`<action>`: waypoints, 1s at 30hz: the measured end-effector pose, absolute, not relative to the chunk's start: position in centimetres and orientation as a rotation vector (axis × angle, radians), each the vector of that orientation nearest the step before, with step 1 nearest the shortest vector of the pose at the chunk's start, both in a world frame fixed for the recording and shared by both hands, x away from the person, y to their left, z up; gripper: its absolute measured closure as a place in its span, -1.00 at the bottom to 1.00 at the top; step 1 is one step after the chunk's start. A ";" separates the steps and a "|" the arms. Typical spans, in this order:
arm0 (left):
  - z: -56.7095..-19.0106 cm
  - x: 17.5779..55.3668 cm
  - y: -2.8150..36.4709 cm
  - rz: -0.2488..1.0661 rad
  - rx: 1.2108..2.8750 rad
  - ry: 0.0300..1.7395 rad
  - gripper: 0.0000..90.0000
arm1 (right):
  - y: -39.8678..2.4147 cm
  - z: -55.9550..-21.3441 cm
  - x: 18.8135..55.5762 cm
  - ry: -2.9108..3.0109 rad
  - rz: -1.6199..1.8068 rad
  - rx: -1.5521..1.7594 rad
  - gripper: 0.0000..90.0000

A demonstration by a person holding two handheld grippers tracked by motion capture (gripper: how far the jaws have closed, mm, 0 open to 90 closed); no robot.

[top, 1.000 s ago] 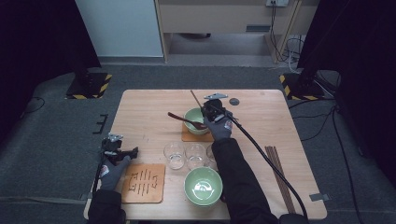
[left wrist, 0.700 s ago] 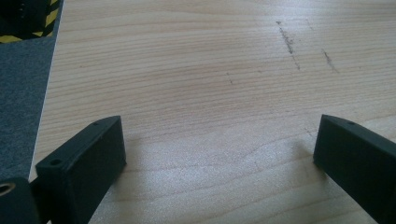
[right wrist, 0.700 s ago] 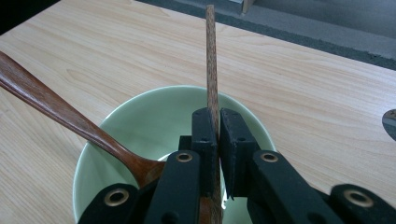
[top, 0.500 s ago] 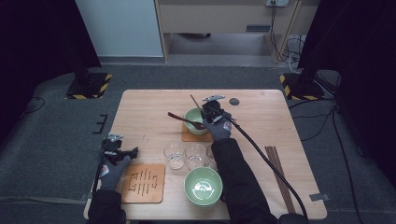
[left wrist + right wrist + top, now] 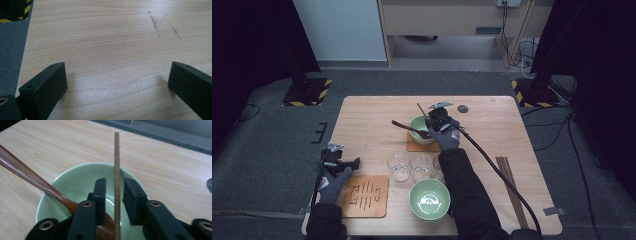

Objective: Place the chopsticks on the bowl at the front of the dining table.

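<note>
- Pale green ceramic bowl (image 5: 82,187), centre of the right gripper view, sits on a wooden table (image 5: 175,170) and holds a brown wooden spoon (image 5: 30,177).
- Right gripper (image 5: 113,202): jaws have just been opening, narrow gap; thin brown wooden chopstick (image 5: 116,165) stands between them, pads not pressing.
- Left gripper (image 5: 117,82): jaws wide over bare table at lower left of the high view.

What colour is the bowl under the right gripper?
The bowl is pale green, clearest in the right gripper view.

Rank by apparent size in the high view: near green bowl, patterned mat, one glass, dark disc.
1. Patterned mat
2. Near green bowl, slightly smaller; both lie closest to the camera
3. Glass
4. Dark disc, farthest away
</note>
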State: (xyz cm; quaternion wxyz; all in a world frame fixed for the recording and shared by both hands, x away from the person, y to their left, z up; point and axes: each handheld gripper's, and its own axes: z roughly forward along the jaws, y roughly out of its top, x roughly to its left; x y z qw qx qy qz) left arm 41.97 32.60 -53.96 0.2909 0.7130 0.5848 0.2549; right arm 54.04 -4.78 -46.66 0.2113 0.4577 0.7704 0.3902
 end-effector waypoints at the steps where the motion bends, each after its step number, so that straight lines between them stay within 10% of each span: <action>1: -54.0 42.0 32.6 0.680 1.901 1.559 -0.97 | -4.9 -46.5 54.0 2.132 1.093 1.271 0.56; 30: -54.0 42.0 32.6 0.681 1.902 1.561 -0.97 | -13.9 -39.5 48.7 1.902 1.278 1.248 -0.01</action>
